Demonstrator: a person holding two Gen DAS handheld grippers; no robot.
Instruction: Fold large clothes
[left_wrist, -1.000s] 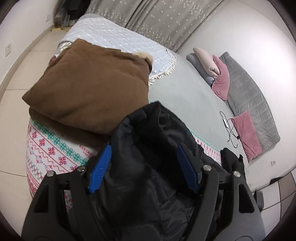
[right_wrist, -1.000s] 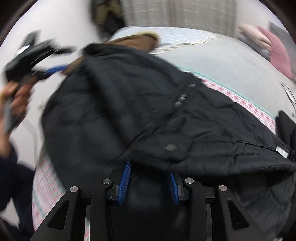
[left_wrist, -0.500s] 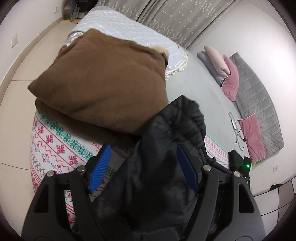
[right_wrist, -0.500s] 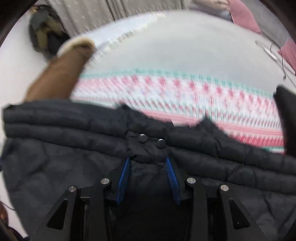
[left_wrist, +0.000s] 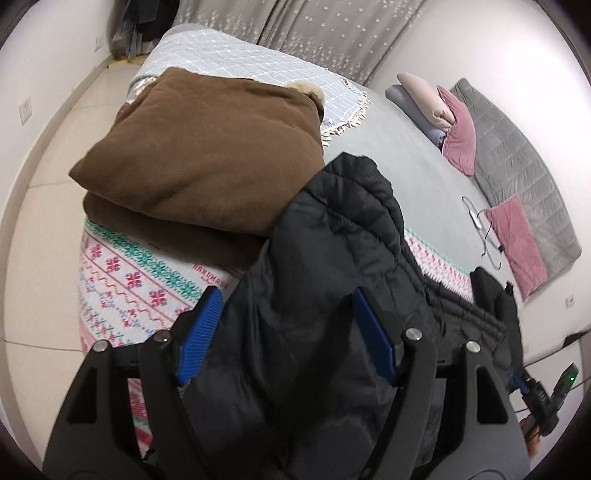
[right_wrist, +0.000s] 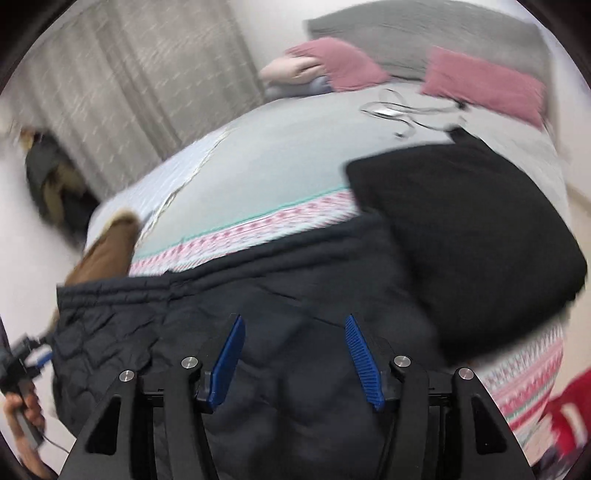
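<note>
Black quilted puffer jacket (left_wrist: 332, 295) bunched between the left claw's (left_wrist: 288, 332) blue pads, apparently gripped, spreading beneath the right claw (right_wrist: 293, 360), just opening, pads clear of fabric.

A wide bed (left_wrist: 417, 177) under a grey-green sheet is filling most of the room. A grey curtain (left_wrist: 332, 33) with small pale specks is hanging behind it, between white walls (left_wrist: 480, 48). Pale floor tiles (left_wrist: 40, 206) are running along the bed's side, and a socket (left_wrist: 25, 110) is sitting low on the wall there. A padded grey headboard (left_wrist: 524, 162) is leaning against the far wall, with pink pillows (left_wrist: 458, 136) resting against it. Soft, even light is falling across everything.
</note>
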